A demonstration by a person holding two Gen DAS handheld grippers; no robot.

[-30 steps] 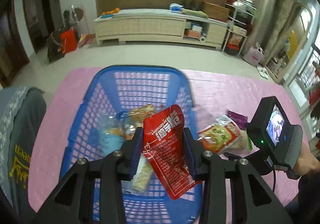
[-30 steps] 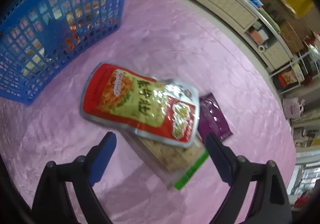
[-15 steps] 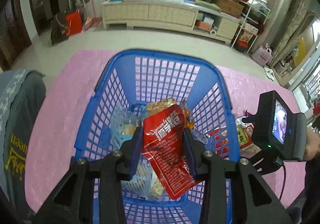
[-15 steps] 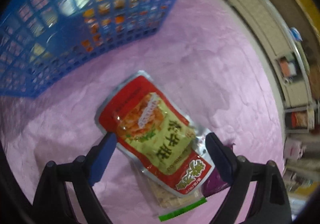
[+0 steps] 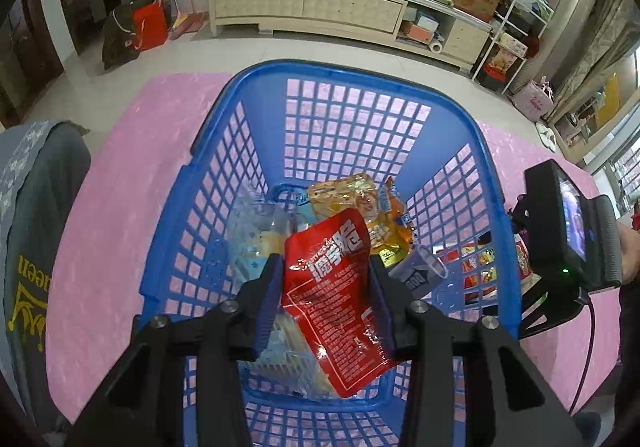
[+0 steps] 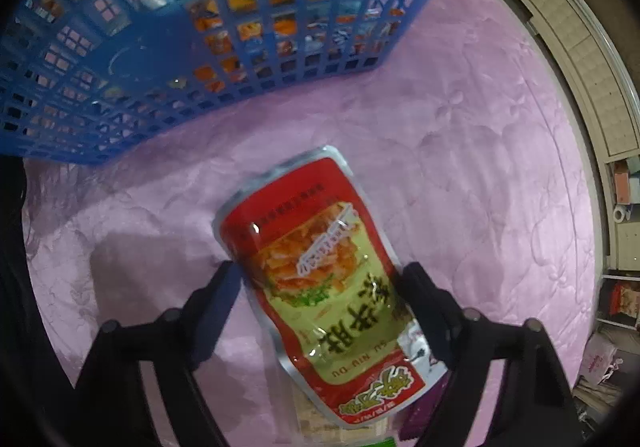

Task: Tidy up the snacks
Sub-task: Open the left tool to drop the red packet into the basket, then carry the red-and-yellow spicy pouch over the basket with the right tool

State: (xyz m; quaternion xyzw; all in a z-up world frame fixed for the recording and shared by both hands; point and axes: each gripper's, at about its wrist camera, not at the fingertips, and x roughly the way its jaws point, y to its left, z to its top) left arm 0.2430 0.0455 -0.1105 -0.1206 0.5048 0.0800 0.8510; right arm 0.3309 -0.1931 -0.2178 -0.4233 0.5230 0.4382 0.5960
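With the left gripper [image 5: 324, 299] now carried over the blue basket [image 5: 452, 107], jaws clenched on the red snack pouch [image 5: 336, 287], and the right gripper [image 6: 320, 287] closing its jaws around the red-and-green pouch [image 6: 320, 279] on the pink bench [image 6: 460, 167]: release first, lift second.

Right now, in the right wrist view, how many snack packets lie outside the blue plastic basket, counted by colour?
Red-and-green foil pouch: 1
Purple flat packet: 1
Clear plastic packet, partly hidden under the pouch: 1
Total: 3
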